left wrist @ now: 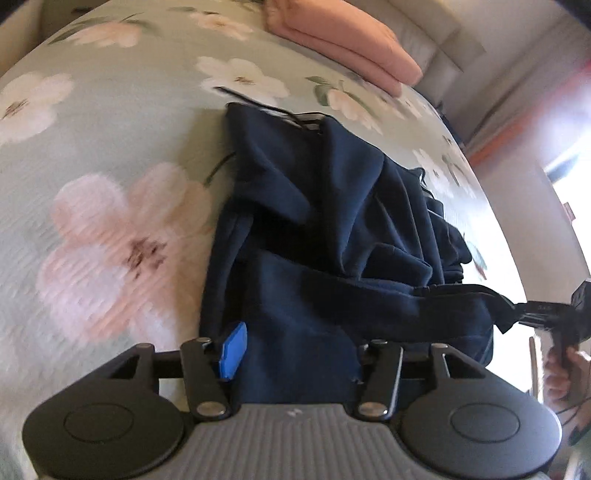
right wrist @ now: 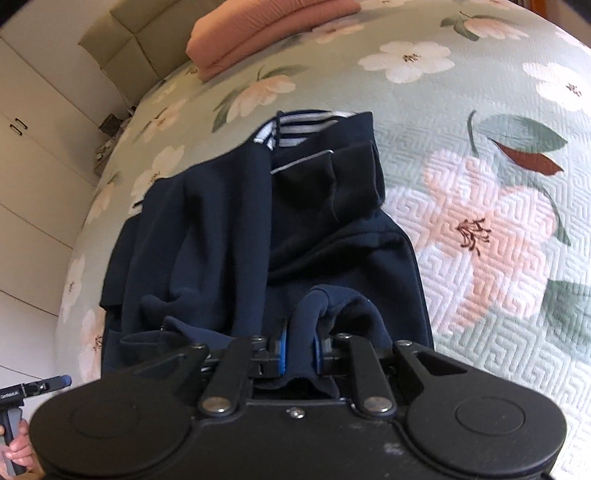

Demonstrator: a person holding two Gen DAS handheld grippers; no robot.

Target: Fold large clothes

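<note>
A dark navy garment with a striped white-and-navy collar lies bunched on a flowered bedspread. My right gripper is shut on a fold of the navy garment's near edge, cloth pinched between its blue pads. It also shows at the right of the left wrist view, gripping the cloth's edge. My left gripper stands open over the garment's near edge, one blue pad showing, the other finger hidden behind cloth. It shows at the lower left of the right wrist view.
A folded salmon-pink cloth lies at the far side of the bed, also in the right wrist view. The bedspread extends wide around the garment. White cupboards stand beyond the bed's edge.
</note>
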